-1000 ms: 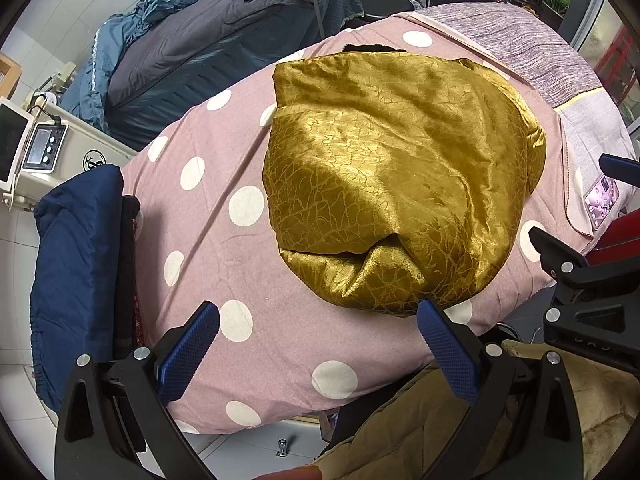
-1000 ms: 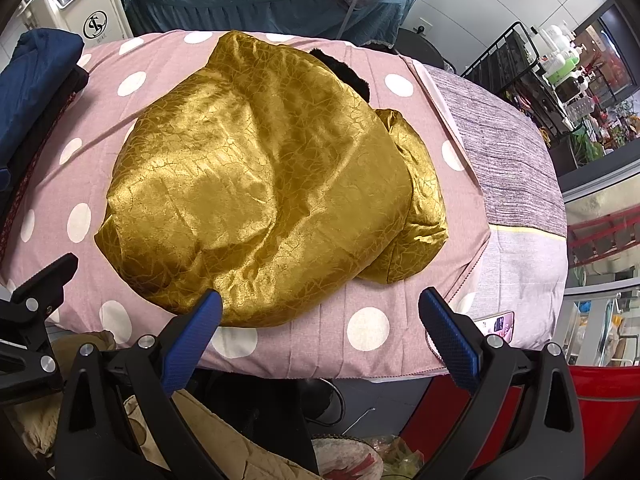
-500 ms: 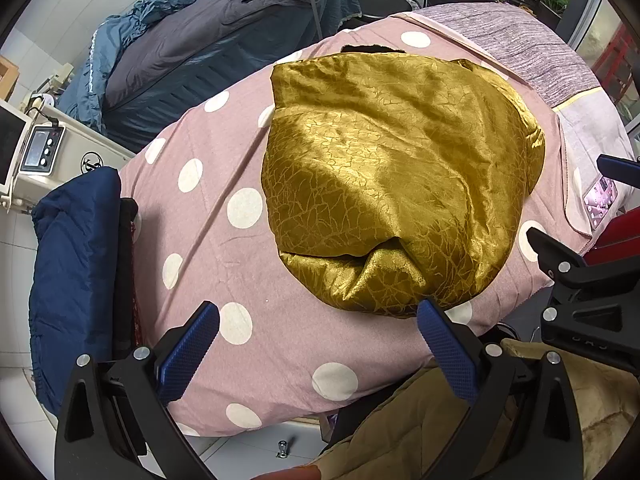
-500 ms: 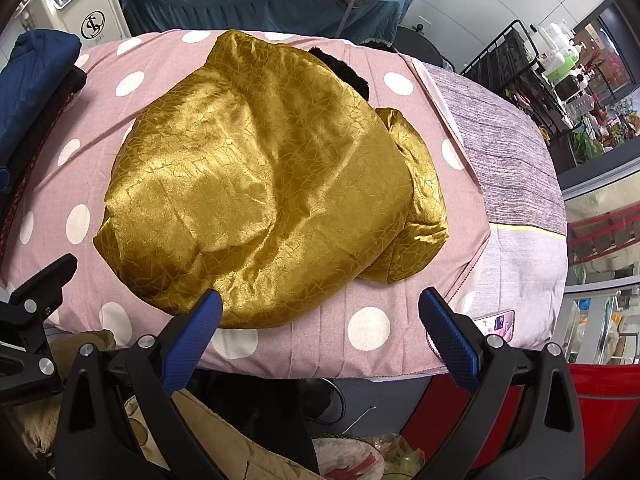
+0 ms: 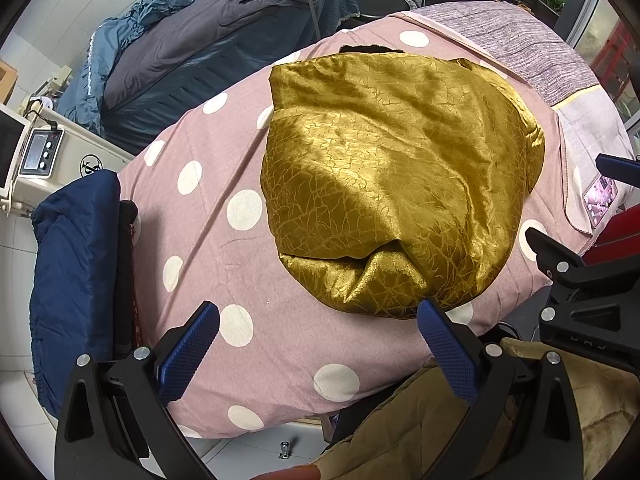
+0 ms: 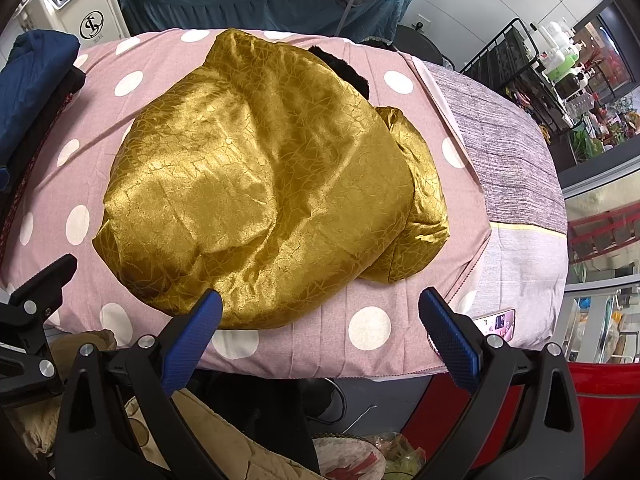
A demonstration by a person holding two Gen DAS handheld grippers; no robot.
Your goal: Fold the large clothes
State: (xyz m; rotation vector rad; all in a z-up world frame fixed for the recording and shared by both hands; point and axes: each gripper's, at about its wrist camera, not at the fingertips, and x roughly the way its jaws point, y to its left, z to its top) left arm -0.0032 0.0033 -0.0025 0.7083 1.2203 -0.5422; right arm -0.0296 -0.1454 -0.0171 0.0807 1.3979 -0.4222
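Note:
A shiny gold padded garment lies bunched and folded on a pink sheet with white dots. A bit of black fur trim pokes out at its far edge. My left gripper hovers open above the near edge of the bed, its right blue pad just short of the garment's near hem. My right gripper also stands open with nothing between its pads, its left pad close to the garment's near edge. The right gripper's body shows at the right of the left wrist view.
A folded navy garment lies at the bed's left end. A phone rests near the bed's right end on a grey striped cover. A white machine and another bed stand behind. Tan cloth sits below.
Both grippers have stayed open and almost still; the views have shifted only very slightly. The gold garment has not moved.

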